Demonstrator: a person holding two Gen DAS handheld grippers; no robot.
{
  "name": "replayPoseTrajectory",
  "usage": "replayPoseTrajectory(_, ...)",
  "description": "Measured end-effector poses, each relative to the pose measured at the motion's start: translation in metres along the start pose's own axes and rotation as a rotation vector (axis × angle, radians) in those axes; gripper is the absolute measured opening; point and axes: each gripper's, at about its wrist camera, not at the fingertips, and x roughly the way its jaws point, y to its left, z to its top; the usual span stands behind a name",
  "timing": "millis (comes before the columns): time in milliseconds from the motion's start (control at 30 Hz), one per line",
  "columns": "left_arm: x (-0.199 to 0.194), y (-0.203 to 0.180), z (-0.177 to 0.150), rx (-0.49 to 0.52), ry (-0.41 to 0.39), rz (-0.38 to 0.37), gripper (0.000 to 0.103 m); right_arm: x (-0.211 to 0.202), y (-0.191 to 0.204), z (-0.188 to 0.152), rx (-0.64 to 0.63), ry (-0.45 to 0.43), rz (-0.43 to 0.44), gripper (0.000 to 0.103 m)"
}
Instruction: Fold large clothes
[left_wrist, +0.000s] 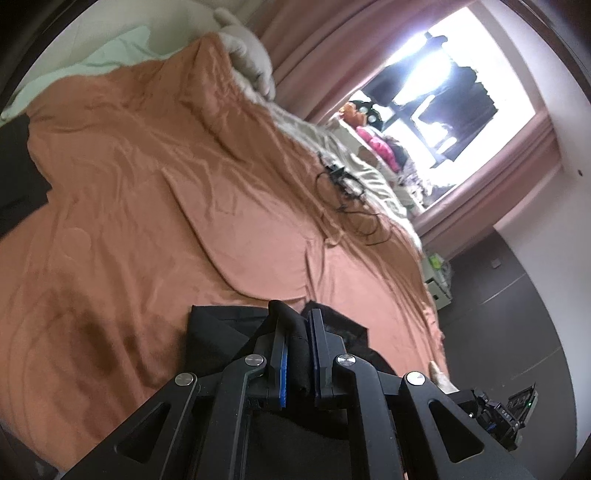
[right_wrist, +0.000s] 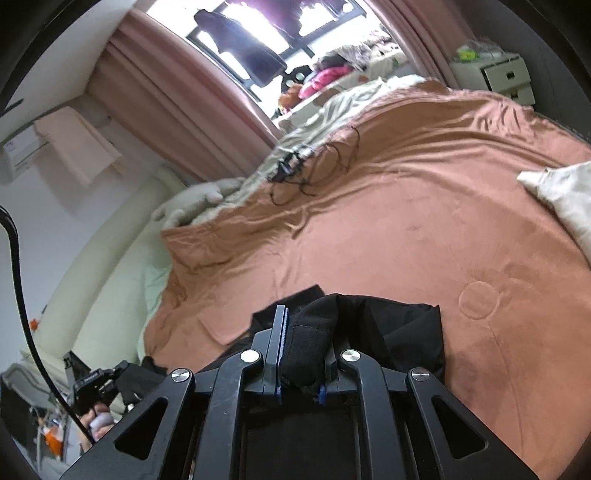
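I have both tools low over the bed (left_wrist: 155, 206), each tilted down toward its orange blanket (right_wrist: 388, 229). The black garment (left_wrist: 221, 332) lies bunched at the near edge of the blanket; its long axis seems to run across between the two tools, though most of it is hidden beneath them. My left hand-held gripper (left_wrist: 297, 332) is nearly closed, clamping a thin fold of black cloth between its blue pads. My right hand-held gripper (right_wrist: 304, 339) is held wider, pinching a thick wad of the same garment. A tangled black cable (right_wrist: 314, 166) lies farther up the blanket.
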Motion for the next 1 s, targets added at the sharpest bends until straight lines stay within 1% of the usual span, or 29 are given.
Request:
replayPoseTrajectory(167, 0.042, 0.018, 0.001, -0.024, 0.049, 0.055, 0.01, 0.038, -0.017, 0.001, 0.017, 0.04, -0.049, 0.014)
replayPoseTrajectory(200, 0.052, 0.021, 0.002, -0.024, 0.059, 0.066, 0.01, 0.045, -0.019, 0.001, 0.016, 0.046, -0.074, 0.017)
replayPoseTrajectory(233, 0.058, 0.022, 0.002, -0.022, 0.066, 0.07, 0.011, 0.052, -0.022, 0.002, 0.014, 0.049, -0.106, 0.022)
replayPoseTrajectory(267, 0.067, 0.025, 0.004, -0.024, 0.08, 0.08, 0.015, 0.059, -0.025, 0.004, 0.014, 0.056, -0.139, 0.036)
replayPoseTrajectory(300, 0.074, 0.028, 0.006, -0.035, 0.095, 0.082, 0.017, 0.062, -0.027, 0.004, 0.014, 0.058, -0.157, 0.055)
replayPoseTrajectory(333, 0.078, 0.03, 0.008, -0.043, 0.105, 0.072, 0.025, 0.065, -0.029, 0.005, 0.015, 0.055, -0.166, 0.064)
replayPoseTrajectory(367, 0.081, 0.033, 0.01, -0.055, 0.114, 0.056, 0.039, 0.065, -0.031, 0.006, 0.012, 0.044, -0.167, 0.072)
replayPoseTrajectory(400, 0.081, 0.034, 0.012, -0.062, 0.109, 0.045, 0.049, 0.064, -0.032, 0.007, 0.006, 0.035, -0.168, 0.072)
replayPoseTrajectory(433, 0.078, 0.033, 0.014, -0.057, 0.084, 0.063, 0.071, 0.064, -0.033, 0.007, 0.0, 0.033, -0.173, 0.072)
replayPoseTrajectory(467, 0.074, 0.032, 0.015, -0.048, 0.057, 0.087, 0.084, 0.064, -0.036, 0.006, 0.002, 0.037, -0.183, 0.072)
replayPoseTrajectory(500, 0.07, 0.032, 0.015, -0.035, 0.028, 0.103, 0.086, 0.065, -0.039, 0.005, 0.007, 0.04, -0.19, 0.072)
replayPoseTrajectory(533, 0.068, 0.031, 0.014, -0.018, 0.019, 0.103, 0.086, 0.065, -0.044, 0.002, 0.014, 0.05, -0.199, 0.072)
replayPoseTrajectory(600, 0.069, 0.034, 0.011, 0.002, 0.045, 0.092, 0.086, 0.067, -0.052, -0.003, 0.016, 0.077, -0.223, 0.072)
replayPoseTrajectory(633, 0.072, 0.036, 0.008, 0.012, 0.061, 0.103, 0.086, 0.068, -0.056, -0.007, 0.012, 0.095, -0.242, 0.072)
replayPoseTrajectory(667, 0.074, 0.04, 0.002, 0.031, 0.086, 0.136, 0.085, 0.07, -0.058, -0.011, 0.009, 0.11, -0.255, 0.072)
replayPoseTrajectory(700, 0.077, 0.043, -0.003, 0.043, 0.103, 0.157, 0.083, 0.071, -0.062, -0.015, 0.006, 0.128, -0.263, 0.072)
replayPoseTrajectory(767, 0.082, 0.054, -0.015, 0.064, 0.145, 0.204, 0.068, 0.072, -0.069, -0.026, 0.003, 0.166, -0.261, 0.072)
replayPoseTrajectory(833, 0.087, 0.068, -0.029, 0.059, 0.194, 0.236, 0.063, 0.075, -0.076, -0.038, -0.002, 0.203, -0.268, 0.07)
replayPoseTrajectory(900, 0.09, 0.081, -0.043, 0.049, 0.232, 0.26, 0.059, 0.078, -0.081, -0.045, -0.007, 0.233, -0.286, 0.064)
replayPoseTrajectory(933, 0.091, 0.085, -0.05, 0.051, 0.247, 0.272, 0.054, 0.079, -0.084, -0.049, -0.006, 0.247, -0.295, 0.062)
replayPoseTrajectory(1000, 0.093, 0.089, -0.063, 0.064, 0.278, 0.287, 0.05, 0.081, -0.086, -0.057, -0.015, 0.268, -0.306, 0.041)
